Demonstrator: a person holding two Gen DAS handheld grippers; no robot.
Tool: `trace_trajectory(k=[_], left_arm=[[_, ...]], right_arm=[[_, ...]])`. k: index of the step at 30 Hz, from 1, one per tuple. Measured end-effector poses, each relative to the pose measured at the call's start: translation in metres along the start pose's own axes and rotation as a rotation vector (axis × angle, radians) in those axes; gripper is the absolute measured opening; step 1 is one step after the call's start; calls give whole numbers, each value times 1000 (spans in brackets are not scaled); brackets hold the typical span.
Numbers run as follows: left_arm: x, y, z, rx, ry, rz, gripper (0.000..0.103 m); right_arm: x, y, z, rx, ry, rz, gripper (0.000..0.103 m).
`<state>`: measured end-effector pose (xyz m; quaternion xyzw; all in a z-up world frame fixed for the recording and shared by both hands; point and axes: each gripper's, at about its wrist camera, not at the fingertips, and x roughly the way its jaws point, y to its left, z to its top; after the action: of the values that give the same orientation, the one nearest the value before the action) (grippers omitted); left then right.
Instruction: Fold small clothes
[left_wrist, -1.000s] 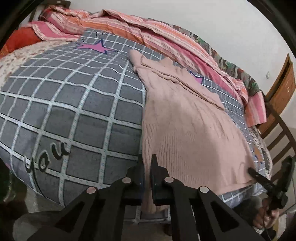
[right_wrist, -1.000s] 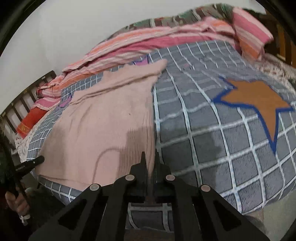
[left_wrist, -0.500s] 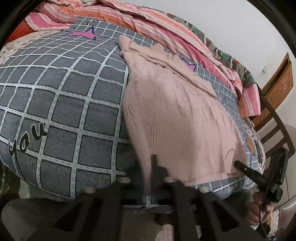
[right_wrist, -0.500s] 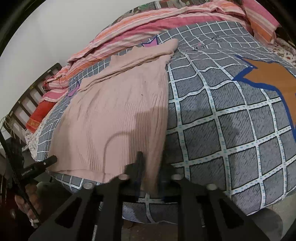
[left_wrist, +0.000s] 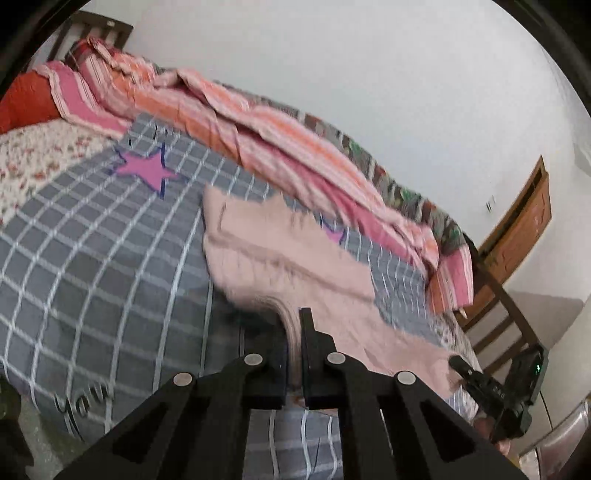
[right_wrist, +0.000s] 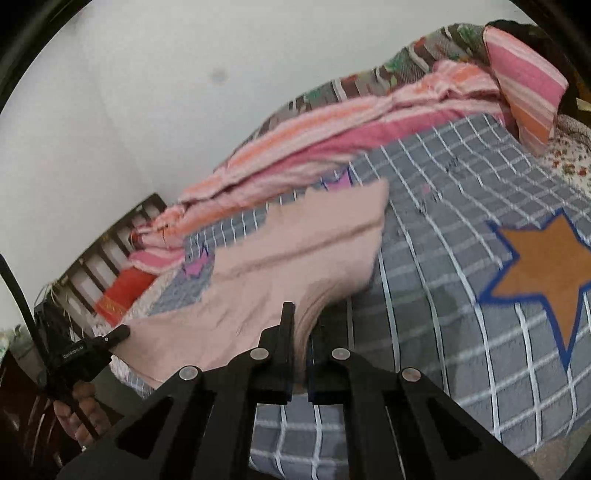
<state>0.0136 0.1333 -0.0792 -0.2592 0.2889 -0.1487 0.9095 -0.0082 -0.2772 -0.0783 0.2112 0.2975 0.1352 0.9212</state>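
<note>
Pink knit garment (left_wrist: 280, 258): long axis runs away across bed (left_wrist: 92, 266); near hem corners clamped, one per hand-held gripper, left (left_wrist: 293, 332), right (right_wrist: 302, 332), equally near.

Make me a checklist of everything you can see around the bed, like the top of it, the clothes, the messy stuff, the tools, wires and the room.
Surface: grey checked bed cover with purple and orange stars.
Job's things: pink knit garment, near edge raised off the cover, far end lying flat.
Clutter: striped pink-orange blanket bunched along the wall side; red pillow; floral sheet.
Grippers: left tool shut on the garment's near edge; right tool shut on the same edge.
Cables: a thin dark line by the hand under the left tool; what it is cannot be told.
Surroundings: white wall, wooden bed frame, wooden door.
</note>
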Motion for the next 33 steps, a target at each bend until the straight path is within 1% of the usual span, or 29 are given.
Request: trace_trajectory(k=[6, 10, 12, 14, 16, 18, 21, 25, 28, 30, 33], left_arm=[[17, -8, 43, 10, -71, 41, 6], [33, -11, 65, -5, -103, 57, 6], [42, -13, 76, -25, -116, 54, 6], [50, -15, 85, -20, -132, 63, 6], [62, -15, 92, -18, -129, 80, 6], [74, -16, 98, 6, -126, 111, 6], [97, -17, 105, 44, -116, 163, 6], [129, -10, 116, 19, -82, 212, 6], [160, -7, 125, 5, -48, 254, 6], [178, -3, 130, 1, -29, 272, 6], [206, 4, 137, -5, -7, 290, 6]], right_arm=[[11, 6, 41, 23, -84, 43, 5], [22, 5, 66, 48, -137, 68, 5], [29, 4, 76, 62, -154, 88, 5], [38, 4, 84, 61, -167, 79, 5], [50, 4, 95, 56, -173, 70, 5], [59, 2, 104, 54, -169, 69, 5], [79, 0, 114, 32, -154, 39, 5], [109, -5, 125, 22, -125, -2, 5], [140, -14, 135, 42, -76, -50, 5], [163, -19, 140, 45, -43, -82, 5], [188, -23, 147, 36, -15, -112, 5]])
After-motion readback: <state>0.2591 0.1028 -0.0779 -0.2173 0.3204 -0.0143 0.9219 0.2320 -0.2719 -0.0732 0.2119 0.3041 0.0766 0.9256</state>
